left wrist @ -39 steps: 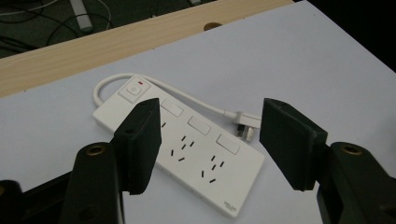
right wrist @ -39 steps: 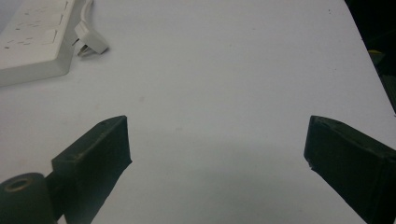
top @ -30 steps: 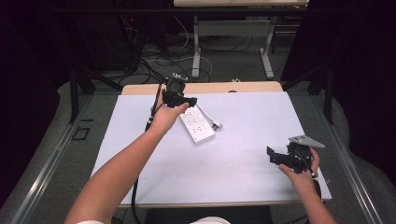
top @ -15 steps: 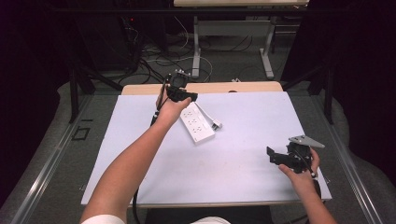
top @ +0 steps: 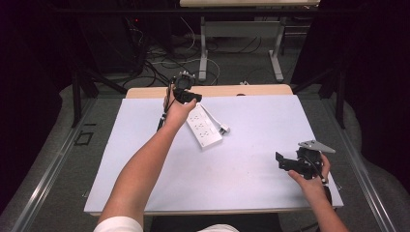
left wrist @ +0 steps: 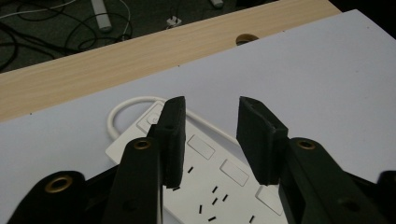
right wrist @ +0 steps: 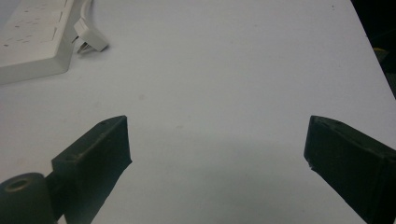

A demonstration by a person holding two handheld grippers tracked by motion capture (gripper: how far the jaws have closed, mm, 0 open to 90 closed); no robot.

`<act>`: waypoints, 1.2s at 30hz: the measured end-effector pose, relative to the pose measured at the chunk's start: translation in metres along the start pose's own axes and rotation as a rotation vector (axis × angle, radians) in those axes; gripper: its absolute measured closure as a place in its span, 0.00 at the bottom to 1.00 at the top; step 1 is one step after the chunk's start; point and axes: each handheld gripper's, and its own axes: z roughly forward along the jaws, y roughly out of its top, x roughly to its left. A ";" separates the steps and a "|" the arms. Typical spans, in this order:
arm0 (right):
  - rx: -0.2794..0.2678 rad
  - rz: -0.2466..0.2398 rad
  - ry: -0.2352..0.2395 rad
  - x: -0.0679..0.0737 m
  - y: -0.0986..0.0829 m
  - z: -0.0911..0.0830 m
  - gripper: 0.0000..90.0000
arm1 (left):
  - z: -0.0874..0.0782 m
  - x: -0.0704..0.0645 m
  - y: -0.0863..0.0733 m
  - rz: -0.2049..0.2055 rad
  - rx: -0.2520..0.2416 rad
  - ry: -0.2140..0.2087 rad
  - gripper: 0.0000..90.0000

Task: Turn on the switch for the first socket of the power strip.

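On the table (top: 145,145): white power strip (top: 205,126), hard, light, smooth.
Left gripper (left wrist: 209,135): fingers spread above it.
Right gripper (top: 290,163): fingers wide apart.
Best hold: its long sides.

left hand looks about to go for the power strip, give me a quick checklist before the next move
1. Left gripper open: ok, a gap shows between its jaws.
2. Left gripper lined up over the power strip: ok, it hangs over the switch end.
3. Contact with the strip: cannot tell, the jaws look just above it.
4. Cord clear of the jaws: ok, it loops beyond the strip's end.
5. Plug loose on the table: ok, it lies beside the strip.
6. Right gripper out of the way: ok, open over bare table near the right edge.
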 end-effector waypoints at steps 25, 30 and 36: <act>0.007 0.015 0.016 -0.002 -0.001 0.001 0.07 | 0.047 0.009 -0.008 -0.028 0.101 0.016 0.98; -0.002 0.007 0.012 -0.002 -0.001 0.002 0.07 | 0.054 0.010 -0.011 -0.049 0.107 0.011 1.00; 0.005 0.011 0.017 -0.002 -0.001 0.002 0.07 | 0.063 0.011 -0.013 -0.040 0.125 0.009 1.00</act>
